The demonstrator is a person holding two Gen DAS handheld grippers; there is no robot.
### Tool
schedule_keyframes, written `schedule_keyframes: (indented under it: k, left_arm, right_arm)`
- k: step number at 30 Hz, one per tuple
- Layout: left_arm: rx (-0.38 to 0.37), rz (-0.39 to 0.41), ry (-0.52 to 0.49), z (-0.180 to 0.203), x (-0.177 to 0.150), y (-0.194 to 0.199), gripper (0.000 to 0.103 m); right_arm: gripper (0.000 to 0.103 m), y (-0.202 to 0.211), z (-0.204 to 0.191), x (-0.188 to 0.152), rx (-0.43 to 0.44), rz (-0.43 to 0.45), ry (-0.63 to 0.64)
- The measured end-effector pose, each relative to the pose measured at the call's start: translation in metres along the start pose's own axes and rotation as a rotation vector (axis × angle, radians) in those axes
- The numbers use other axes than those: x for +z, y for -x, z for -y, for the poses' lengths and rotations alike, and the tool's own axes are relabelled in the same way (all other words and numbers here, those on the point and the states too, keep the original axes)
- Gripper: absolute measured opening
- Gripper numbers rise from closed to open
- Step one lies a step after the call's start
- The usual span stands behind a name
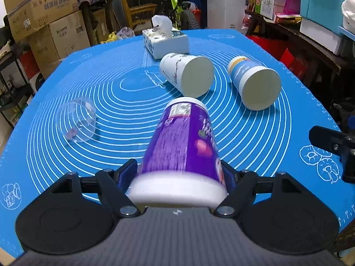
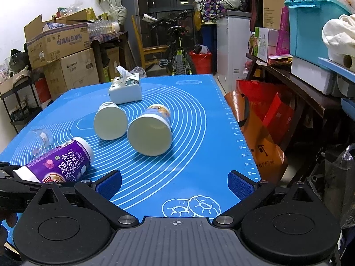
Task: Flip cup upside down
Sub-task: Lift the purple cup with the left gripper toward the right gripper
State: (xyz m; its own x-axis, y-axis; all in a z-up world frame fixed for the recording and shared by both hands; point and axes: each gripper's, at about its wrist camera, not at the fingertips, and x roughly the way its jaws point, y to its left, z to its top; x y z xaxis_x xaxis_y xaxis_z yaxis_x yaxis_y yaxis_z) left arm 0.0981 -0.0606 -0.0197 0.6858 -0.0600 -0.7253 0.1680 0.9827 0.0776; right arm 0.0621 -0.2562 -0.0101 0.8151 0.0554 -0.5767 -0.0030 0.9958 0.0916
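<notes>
My left gripper (image 1: 179, 173) is shut on a purple paper cup (image 1: 182, 137) near its white rim and holds it tilted, base pointing away over the blue mat (image 1: 111, 93). The same purple cup (image 2: 57, 161) shows at the left of the right wrist view. My right gripper (image 2: 175, 182) is open and empty above the mat's near edge (image 2: 199, 166); part of it shows at the right of the left wrist view (image 1: 328, 141). A white cup (image 1: 186, 73) and a blue-and-white cup (image 1: 255, 82) lie on their sides. A clear plastic cup (image 1: 77, 122) stands upside down at the left.
A tissue box (image 1: 165, 41) sits at the mat's far end. Cardboard boxes (image 1: 46, 22) stand beyond the left edge. A cluttered shelf (image 2: 310, 71) and red bags (image 2: 261, 119) are at the right. A bicycle (image 2: 179, 51) stands behind.
</notes>
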Motion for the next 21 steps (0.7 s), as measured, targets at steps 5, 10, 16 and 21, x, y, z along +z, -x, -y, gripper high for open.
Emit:
schedule_keyframes:
  k: [5, 10, 16, 21]
  left_arm:
    - [0.008, 0.007, 0.014, -0.001, 0.001, 0.000, 0.089]
    - [0.004, 0.005, 0.030, -0.005, 0.002, 0.002, 0.093]
    - [-0.008, 0.006, 0.036, -0.008, 0.004, 0.007, 0.093]
    - [-0.039, 0.058, 0.028, -0.006, 0.009, 0.031, 0.093]
  right_arm:
    - [0.101, 0.000, -0.002, 0.000, -0.002, 0.001, 0.006]
    - [0.101, 0.000, -0.002, 0.000, -0.002, 0.001, 0.006]
    - [0.101, 0.002, -0.002, 0.002, -0.002, 0.003, 0.010]
    - [0.101, 0.005, -0.007, 0.007, 0.002, 0.013, 0.018]
